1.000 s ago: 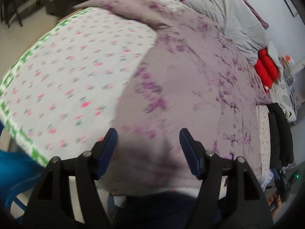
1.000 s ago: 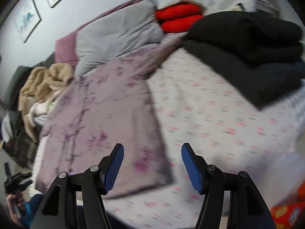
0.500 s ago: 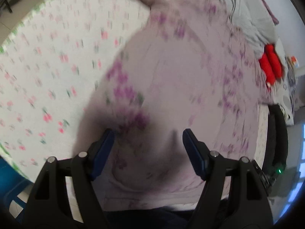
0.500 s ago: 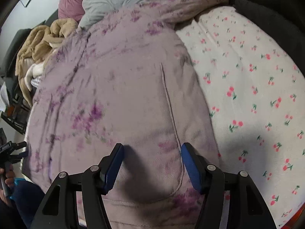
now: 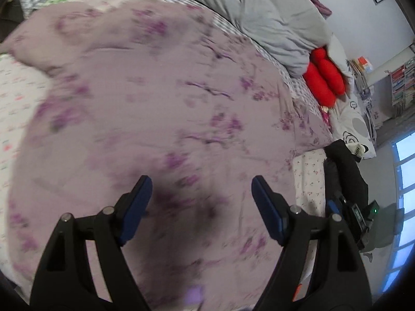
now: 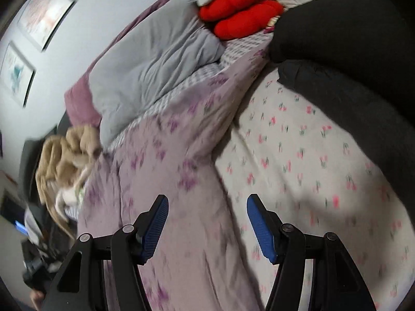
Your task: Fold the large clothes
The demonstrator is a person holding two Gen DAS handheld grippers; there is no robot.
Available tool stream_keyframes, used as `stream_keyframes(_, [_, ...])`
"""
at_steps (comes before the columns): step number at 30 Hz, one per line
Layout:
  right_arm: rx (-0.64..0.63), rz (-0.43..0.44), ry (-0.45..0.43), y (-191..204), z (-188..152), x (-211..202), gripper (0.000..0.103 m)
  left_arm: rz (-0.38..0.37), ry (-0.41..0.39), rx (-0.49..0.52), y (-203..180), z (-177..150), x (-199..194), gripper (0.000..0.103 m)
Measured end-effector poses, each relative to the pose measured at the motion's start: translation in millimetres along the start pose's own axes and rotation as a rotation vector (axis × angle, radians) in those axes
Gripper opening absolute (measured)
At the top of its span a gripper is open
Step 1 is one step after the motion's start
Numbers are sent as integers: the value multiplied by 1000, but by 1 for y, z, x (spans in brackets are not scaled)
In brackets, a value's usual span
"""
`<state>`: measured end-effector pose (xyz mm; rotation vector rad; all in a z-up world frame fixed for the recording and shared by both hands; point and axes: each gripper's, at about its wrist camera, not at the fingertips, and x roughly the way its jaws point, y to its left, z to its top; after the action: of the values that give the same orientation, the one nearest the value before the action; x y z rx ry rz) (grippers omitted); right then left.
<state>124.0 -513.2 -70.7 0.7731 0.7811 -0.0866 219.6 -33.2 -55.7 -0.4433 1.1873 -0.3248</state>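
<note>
A large lilac garment with purple flower print [image 5: 166, 98] lies spread flat on the bed and fills most of the left wrist view. My left gripper [image 5: 199, 202] is open and empty, just above its near part. In the right wrist view the garment [image 6: 176, 181] runs along the left half of the bed, one long part reaching up toward the pillows. My right gripper [image 6: 207, 220] is open and empty above the garment's right edge, where it meets the cherry-print sheet [image 6: 298, 155].
A grey duvet [image 6: 150, 64] and a red cushion [image 6: 241, 10] lie at the head of the bed. A folded black garment [image 6: 363, 64] lies on the right. A beige pile [image 6: 62, 160] sits at the left. The other gripper [image 5: 355, 215] shows beside the bed.
Both grippers have lifted and swung toward the head of the bed. The left one moved further over the lilac garment; the right one moved to its right edge. Both stayed open.
</note>
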Motion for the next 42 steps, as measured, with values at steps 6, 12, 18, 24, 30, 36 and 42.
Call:
stream_keyframes(6, [83, 11, -8, -17, 61, 47, 64, 22, 8, -15, -12, 16, 50, 79])
stream_keyframes(12, [147, -27, -42, -30, 119, 100, 64, 112, 50, 15, 16, 10, 80, 79])
stream_keyframes(18, [245, -102, -78, -47, 147, 152, 37, 71, -13, -53, 34, 16, 76, 79])
stream_keyframes(24, [-36, -180, -244, 30, 142, 123, 8, 67, -25, -79, 40, 22, 77, 79])
stream_keyframes(30, [-513, -127, -404, 163, 51, 58, 8, 51, -29, -106, 41, 24, 77, 79])
stream_keyframes(36, [-714, -41, -69, 207, -66, 99, 14, 47, -37, -123, 47, 27, 75, 79])
stream_keyframes(42, [-894, -124, 154, 197, -111, 126, 15, 24, -37, -136, 54, 30, 71, 79])
